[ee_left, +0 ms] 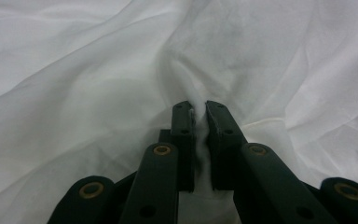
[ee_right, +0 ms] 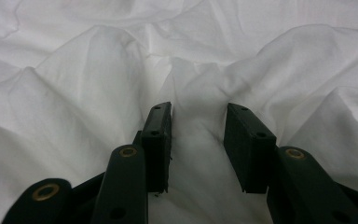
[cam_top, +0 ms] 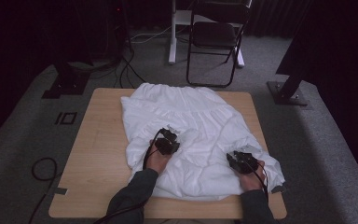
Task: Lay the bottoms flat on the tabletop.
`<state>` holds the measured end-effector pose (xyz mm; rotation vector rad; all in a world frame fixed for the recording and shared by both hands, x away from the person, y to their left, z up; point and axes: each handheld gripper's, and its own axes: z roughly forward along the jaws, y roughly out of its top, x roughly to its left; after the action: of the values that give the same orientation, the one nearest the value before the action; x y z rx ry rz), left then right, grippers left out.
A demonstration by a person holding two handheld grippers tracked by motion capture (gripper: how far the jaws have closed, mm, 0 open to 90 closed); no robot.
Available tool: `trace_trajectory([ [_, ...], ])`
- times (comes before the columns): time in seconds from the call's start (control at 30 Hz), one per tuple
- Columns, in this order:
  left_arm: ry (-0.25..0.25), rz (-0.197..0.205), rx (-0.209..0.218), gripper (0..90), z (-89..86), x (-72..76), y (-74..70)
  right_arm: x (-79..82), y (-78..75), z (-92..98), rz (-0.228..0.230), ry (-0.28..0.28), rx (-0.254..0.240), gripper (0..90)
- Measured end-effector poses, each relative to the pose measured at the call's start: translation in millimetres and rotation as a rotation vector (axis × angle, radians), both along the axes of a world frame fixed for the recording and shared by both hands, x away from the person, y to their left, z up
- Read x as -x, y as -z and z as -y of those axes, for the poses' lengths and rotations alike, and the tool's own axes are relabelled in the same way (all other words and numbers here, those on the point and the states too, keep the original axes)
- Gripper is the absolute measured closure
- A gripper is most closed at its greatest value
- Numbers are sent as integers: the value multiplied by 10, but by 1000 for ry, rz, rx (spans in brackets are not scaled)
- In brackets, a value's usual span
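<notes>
Clearly the work in hand is gathering the white garment [cam_top: 191, 135], which lies rumpled over most of the wooden table [cam_top: 98, 154], its near edge reaching the front of the tabletop. The left gripper [cam_top: 170, 135] sits on the middle of the cloth, and its jaws stand almost pressed together with a thin ridge of fabric pinched between the pads [ee_left: 186, 123]; cloth puckers up ahead of the jaw tips and fans out to either side of them, which reads as a grip taken so that this part can be lifted or drawn. The right gripper [cam_top: 240, 161] rests nearer the garment's edge on the person's right. Its jaws stand spread, a soft hump of cloth rising between them, with no pad [ee_right: 161, 135] seen pressing on it (a gap shows beside each jaw). I judge that it is set there astride a fold, ready to close for a second hold.
</notes>
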<state>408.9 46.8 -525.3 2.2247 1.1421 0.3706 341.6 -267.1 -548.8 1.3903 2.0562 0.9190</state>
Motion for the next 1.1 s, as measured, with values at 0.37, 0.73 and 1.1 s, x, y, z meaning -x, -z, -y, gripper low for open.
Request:
trace_trajectory([
  [0.37, -87, 28, -5, 833, -459, 112, -12, 2, -1, 0, 0, -2, 2, 618],
  [0.73, -248, 51, -10, 850, -1171, 310, -27, 0, -3, 2, -2, -5, 3, 619],
  [1.1, -392, 66, -69, 854, -1873, 578, -45, -5, -5, 5, -3, -10, 6, 619],
])
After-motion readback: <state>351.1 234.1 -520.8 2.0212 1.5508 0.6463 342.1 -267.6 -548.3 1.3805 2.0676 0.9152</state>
